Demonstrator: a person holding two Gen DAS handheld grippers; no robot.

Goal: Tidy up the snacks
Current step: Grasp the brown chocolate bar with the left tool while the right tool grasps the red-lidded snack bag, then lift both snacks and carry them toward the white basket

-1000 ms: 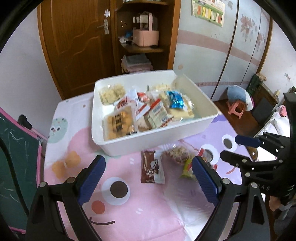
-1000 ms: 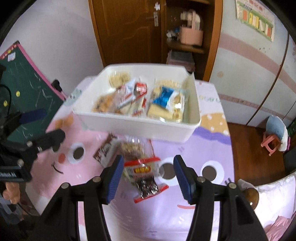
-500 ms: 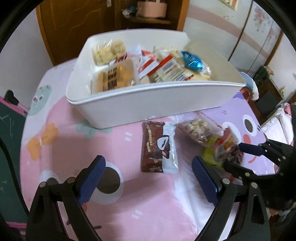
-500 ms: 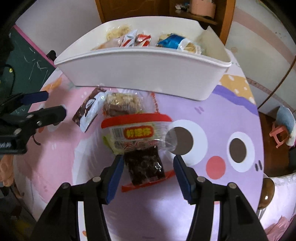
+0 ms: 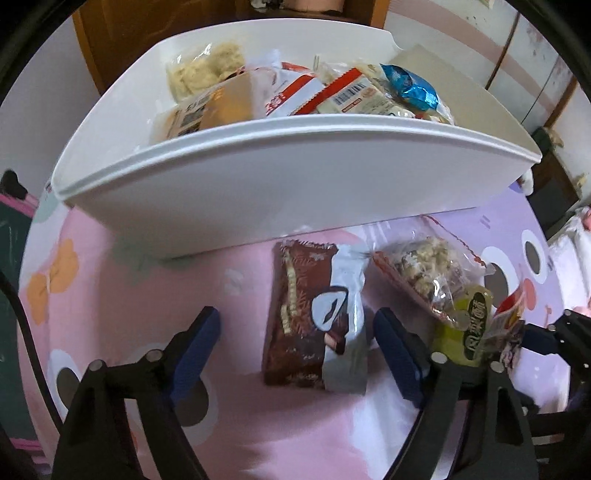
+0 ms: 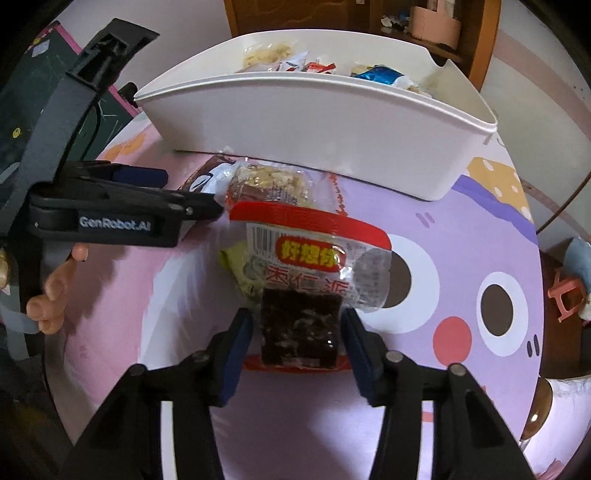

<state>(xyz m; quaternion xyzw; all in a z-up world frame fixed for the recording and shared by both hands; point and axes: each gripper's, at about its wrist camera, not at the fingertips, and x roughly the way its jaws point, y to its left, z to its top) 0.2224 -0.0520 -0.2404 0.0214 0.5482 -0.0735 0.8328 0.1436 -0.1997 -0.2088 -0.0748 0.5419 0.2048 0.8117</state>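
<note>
A white bin full of wrapped snacks stands on the cartoon mat; it also shows in the right wrist view. In front of it lie a brown chocolate pack, a clear pack of oat clusters, a green pack and a red-topped date snack pack. My left gripper is open, low over the mat, with the chocolate pack between its fingers. My right gripper is open around the dark end of the date pack, jaws close to its sides.
The mat covers a small table with a rounded edge. A green chalkboard stands to the left. A wooden door and shelf are behind the bin. A pink stool is on the floor to the right.
Both grippers have dropped and moved forward towards the loose packs. The left now straddles the chocolate pack; the right has narrowed around the date pack.
</note>
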